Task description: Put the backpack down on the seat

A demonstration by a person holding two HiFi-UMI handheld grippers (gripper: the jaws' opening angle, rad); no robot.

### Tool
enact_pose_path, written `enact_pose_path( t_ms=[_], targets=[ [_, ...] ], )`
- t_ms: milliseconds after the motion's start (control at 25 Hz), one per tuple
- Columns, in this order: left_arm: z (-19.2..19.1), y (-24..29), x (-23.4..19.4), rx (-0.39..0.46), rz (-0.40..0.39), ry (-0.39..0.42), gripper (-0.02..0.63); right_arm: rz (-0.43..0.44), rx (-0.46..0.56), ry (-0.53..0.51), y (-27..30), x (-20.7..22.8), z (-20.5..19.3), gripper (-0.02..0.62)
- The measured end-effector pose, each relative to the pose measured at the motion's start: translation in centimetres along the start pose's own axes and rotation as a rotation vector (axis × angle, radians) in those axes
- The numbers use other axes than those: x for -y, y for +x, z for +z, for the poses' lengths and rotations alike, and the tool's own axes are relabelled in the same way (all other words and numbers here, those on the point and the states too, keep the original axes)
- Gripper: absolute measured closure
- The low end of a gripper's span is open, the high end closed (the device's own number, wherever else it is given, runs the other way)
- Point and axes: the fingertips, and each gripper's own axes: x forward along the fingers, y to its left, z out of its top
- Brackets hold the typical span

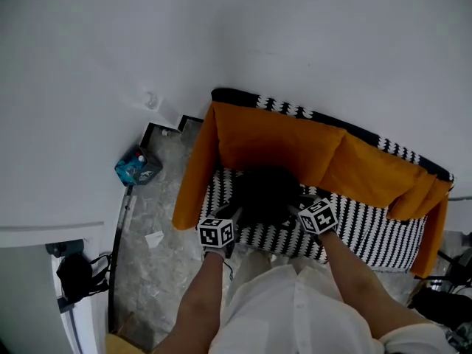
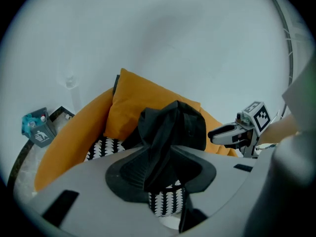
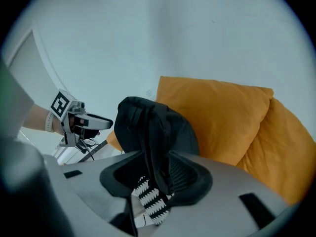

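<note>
Black backpack [image 1: 265,194] is down on the seat [image 1: 372,231], on the black-and-white patterned cover toward its left end, back against the left orange cushion [image 1: 273,142]. Left hand-held gripper [image 1: 232,214]: jaws apart, a fold of backpack strap [image 2: 158,157] hangs loose between them, ribbed pad bare beside it, so released. Right hand-held gripper [image 1: 295,211]: same, jaws wide, strap [image 3: 155,152] draped through the gap with patterned fabric showing below, no pinch. Both come in over the seat's front edge, one on each side of the backpack and close to it. Edges: orange side panel [image 1: 195,175] is near the backpack's left, cushion wall directly behind, and the second orange cushion [image 1: 376,172] runs on to the right. Open room: the seat right of the backpack is bare pattern up to the right orange arm [image 1: 435,227]. Grey mottled floor [image 1: 158,264] lies left of the sofa, with a teal box [image 1: 138,167] near the wall corner, well apart from the sofa. White wall [image 1: 295,35] sits tight behind the backrest.
</note>
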Motion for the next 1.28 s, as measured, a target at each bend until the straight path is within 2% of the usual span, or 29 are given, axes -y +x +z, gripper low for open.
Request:
enact_pose_path(
  t_ms=[160,400,520,600,800,1040,1280],
  targets=[
    [2.0,-1.3,1.2,0.080,-0.025,-0.015,0.459,-0.006,0.067,-0.001,-1.8,0.0,1.5,0.433],
    [5.8,-3.4,3.5,0.189,-0.056,0.032,0.466,-0.001,0.200,0.012,-4.6,-0.8,4.4,0.438],
    [8.1,-5.2,5.2,0.270,-0.100,0.042,0.502,0.011,0.306,0.023,-6.9,-1.5,6.4,0.485],
    [9.6,-6.6,6.6,0.319,-0.136,0.066,0.529,0.030,0.372,0.025,-8.5,-2.2,7.8,0.541],
    [12.6,-10.0,9.8,0.404,-0.215,0.134,0.551,0.072,0.500,0.002,-12.4,-3.7,11.0,0.567],
    [14.9,-13.8,12.3,0.485,-0.261,0.208,0.555,0.080,0.594,-0.081,-16.7,-6.0,13.6,0.577],
    [15.5,-16.7,13.0,0.540,-0.286,0.222,0.555,0.075,0.661,-0.123,-20.0,-8.0,14.2,0.577]
  ],
)
